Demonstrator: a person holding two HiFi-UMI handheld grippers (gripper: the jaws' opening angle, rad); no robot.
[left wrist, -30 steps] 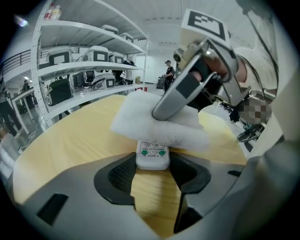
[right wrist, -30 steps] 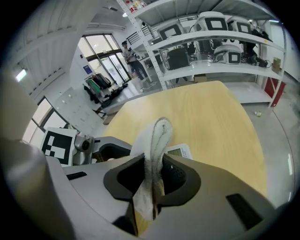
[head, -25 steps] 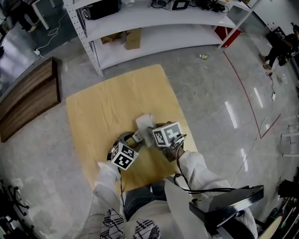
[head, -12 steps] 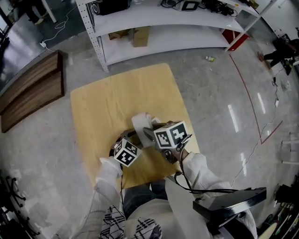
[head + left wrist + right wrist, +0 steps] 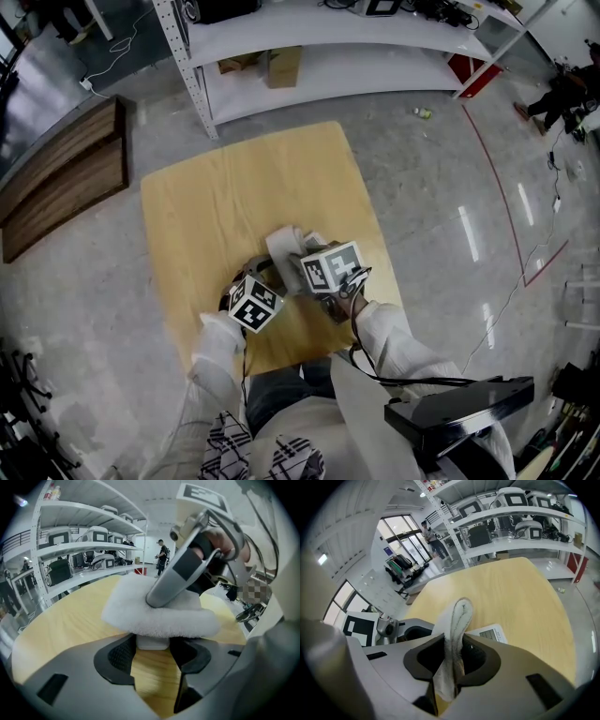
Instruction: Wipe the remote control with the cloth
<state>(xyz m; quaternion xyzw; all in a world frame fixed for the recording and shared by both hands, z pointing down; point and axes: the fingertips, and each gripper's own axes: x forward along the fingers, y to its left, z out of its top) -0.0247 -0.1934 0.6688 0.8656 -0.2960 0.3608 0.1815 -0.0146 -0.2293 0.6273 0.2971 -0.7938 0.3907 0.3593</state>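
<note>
The white remote control [image 5: 152, 642] lies on the wooden table [image 5: 244, 187], and my left gripper [image 5: 152, 653] is shut on its near end. A fluffy white cloth [image 5: 159, 613] is draped over the rest of the remote. My right gripper [image 5: 454, 656] is shut on a fold of this cloth [image 5: 457, 630] and presses it down onto the remote. In the right gripper view a corner of the remote [image 5: 490, 633] with its small display shows beside the cloth. In the head view both grippers meet at the cloth [image 5: 286, 246] near the table's front edge, and the remote is hidden there.
White metal shelving [image 5: 328, 37] stands beyond the table, with a cardboard box [image 5: 281, 66] on its lowest shelf. A dark wood panel [image 5: 61, 178] lies on the floor to the left. The table's far half [image 5: 253, 169] is bare wood. The floor is polished grey.
My right gripper has slid a little sideways over the remote with the cloth in its jaws. The left gripper and the remote have stayed where they were.
</note>
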